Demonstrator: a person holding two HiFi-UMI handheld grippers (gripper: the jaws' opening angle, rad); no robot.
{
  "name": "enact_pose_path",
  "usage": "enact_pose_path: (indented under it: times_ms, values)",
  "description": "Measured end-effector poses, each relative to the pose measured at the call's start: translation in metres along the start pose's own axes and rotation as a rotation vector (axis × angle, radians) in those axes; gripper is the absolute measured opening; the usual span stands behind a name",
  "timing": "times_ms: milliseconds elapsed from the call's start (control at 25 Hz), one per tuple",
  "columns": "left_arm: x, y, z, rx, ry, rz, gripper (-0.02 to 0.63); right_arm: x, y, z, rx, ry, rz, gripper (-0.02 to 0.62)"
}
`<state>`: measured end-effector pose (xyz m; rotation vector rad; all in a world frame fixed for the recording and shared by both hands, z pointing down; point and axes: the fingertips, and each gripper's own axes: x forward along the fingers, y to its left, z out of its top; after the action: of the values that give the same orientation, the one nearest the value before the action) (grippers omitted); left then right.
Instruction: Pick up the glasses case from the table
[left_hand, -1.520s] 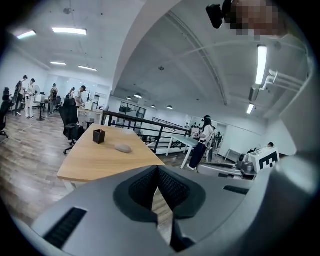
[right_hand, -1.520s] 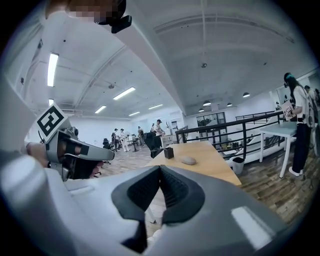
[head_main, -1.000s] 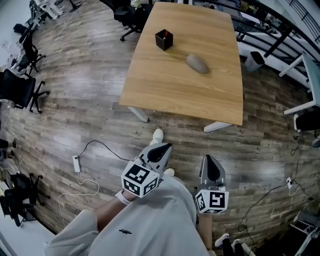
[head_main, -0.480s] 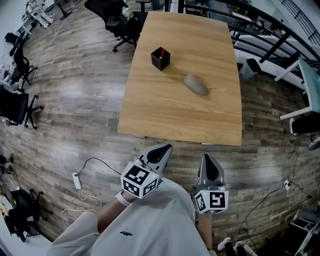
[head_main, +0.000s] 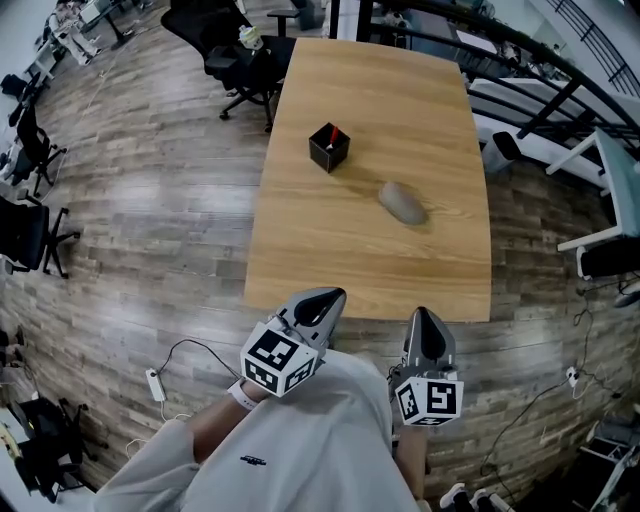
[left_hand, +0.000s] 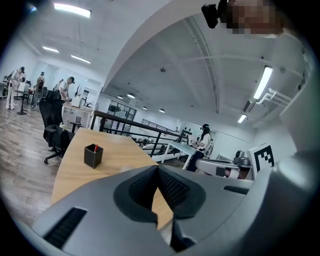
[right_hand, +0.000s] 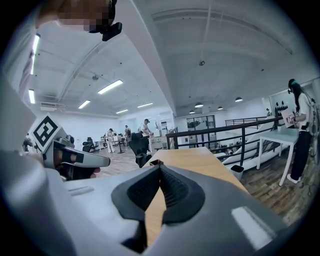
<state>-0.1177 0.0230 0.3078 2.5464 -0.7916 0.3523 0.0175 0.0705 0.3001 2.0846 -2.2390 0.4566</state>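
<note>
Black cube holder, maybe red pen inside; office chair beyond.

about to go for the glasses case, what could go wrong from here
Both the left gripper and right gripper have jaws together; reaching the glasses case like that would likely shove it. Its rounded shape may slip from a pinch. The black pen holder stands nearby and could get knocked.

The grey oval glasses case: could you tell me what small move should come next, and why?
Probably reach the right gripper forward over the wooden table and open its jaws: they are shut and empty at the near edge, with the grey oval glasses case farther in.
</note>
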Motion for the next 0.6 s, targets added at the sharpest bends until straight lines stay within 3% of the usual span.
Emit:
enact_pose_path:
  times_ms: [200,600]
  values:
    - [0.012,0.012,0.010,-0.009,0.014,-0.011,0.006,0.016,0.003,0.005,-0.018,0.021,0.009,0.011]
    - [0.048,0.007,0.011,-0.027,0.059,0.005,0.006,0.032,-0.032,0.002,-0.018,0.062,0.025,0.012]
